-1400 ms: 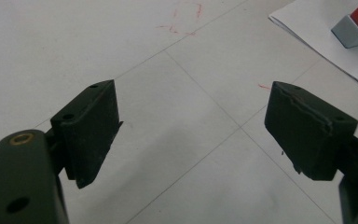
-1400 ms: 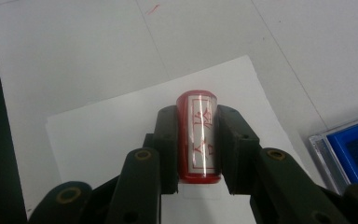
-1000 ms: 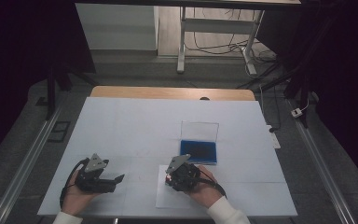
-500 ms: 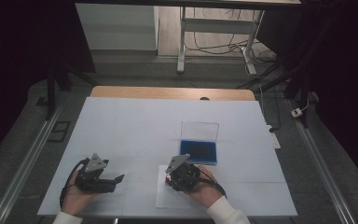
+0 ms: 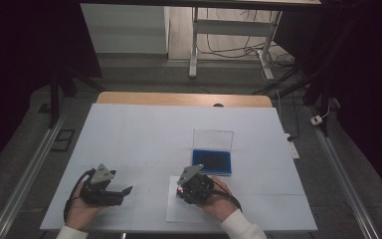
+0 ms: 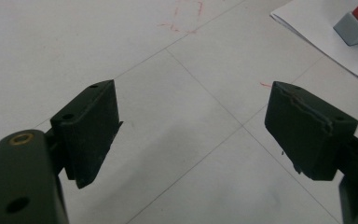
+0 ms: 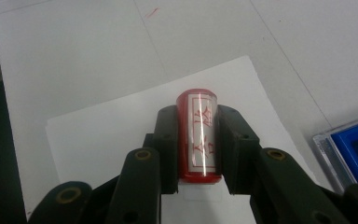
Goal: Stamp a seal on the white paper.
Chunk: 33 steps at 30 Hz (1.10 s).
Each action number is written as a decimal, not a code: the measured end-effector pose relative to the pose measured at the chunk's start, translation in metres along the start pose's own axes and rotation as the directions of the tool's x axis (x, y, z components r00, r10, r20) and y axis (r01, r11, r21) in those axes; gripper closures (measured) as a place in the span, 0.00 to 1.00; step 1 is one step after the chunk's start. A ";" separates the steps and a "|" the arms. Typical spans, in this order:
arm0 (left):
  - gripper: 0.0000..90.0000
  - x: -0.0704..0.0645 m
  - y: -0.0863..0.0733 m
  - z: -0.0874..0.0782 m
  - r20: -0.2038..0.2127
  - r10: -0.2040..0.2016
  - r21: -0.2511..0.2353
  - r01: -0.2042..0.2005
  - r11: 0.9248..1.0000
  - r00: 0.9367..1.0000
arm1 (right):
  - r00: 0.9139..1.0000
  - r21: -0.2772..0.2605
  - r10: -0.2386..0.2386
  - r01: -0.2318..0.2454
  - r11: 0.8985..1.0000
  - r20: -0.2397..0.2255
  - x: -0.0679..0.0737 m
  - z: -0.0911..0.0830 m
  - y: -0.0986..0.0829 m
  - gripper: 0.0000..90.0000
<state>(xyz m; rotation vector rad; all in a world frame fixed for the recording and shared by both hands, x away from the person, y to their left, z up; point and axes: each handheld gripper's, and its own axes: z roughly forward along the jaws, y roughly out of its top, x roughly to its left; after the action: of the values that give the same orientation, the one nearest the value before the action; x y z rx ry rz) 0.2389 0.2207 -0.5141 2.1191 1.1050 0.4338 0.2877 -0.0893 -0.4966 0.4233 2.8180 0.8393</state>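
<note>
Stamp: a red cylinder (image 7: pixel 199 137) with a glossy white label bearing red characters is sitting clenched between the jaws of the right claw (image 7: pixel 199 140), its long axis running along the jaws and away from the camera
Right claw: it is grasping the stamp over the paper sheet, seen at (image 5: pixel 191 185) in the high view; the jaws are pressing both curved flanks
Paper sheet: a plain white rectangle (image 7: pixel 121 135) is lying flat on the surface (image 5: pixel 144 134), directly beneath the stamp; whether the stamp face is touching it cannot be told
Ink pad: a shallow blue tray (image 5: pixel 212 162) with a clear lid standing upright behind it is resting just beyond the right claw, near the sheet's far corner
Left claw: it is lying released (image 6: pixel 191 130), jaws wide apart and grasping nothing, over bare surface; the high view places it at (image 5: pixel 112 191), well to the left of the sheet
Key relation: the right hand is the nearer one; a press would likely be going straight down along the stamp's axis onto the sheet
Surface: matte white panels with thin seams and faint red marks
</note>
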 end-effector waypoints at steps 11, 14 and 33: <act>0.20 0.001 -0.001 0.001 -0.002 0.002 0.007 -0.002 1.000 1.000 | 1.000 0.015 0.006 -0.007 1.000 0.023 0.000 -0.006 0.006 0.77; 0.20 0.001 -0.001 0.001 -0.004 -0.002 0.001 0.002 1.000 1.000 | 0.999 -0.063 0.052 -0.052 0.997 -0.015 -0.004 -0.014 0.005 0.77; 0.20 0.000 -0.001 0.000 -0.005 0.006 0.004 -0.006 1.000 1.000 | 0.995 -0.179 0.099 -0.100 0.979 -0.019 -0.019 -0.053 0.004 0.77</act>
<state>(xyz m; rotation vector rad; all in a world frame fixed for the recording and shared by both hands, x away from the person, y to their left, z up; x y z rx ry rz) 0.2386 0.2213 -0.5145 2.1263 1.1038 0.4396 0.2939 -0.1190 -0.4493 0.5368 2.7176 1.1089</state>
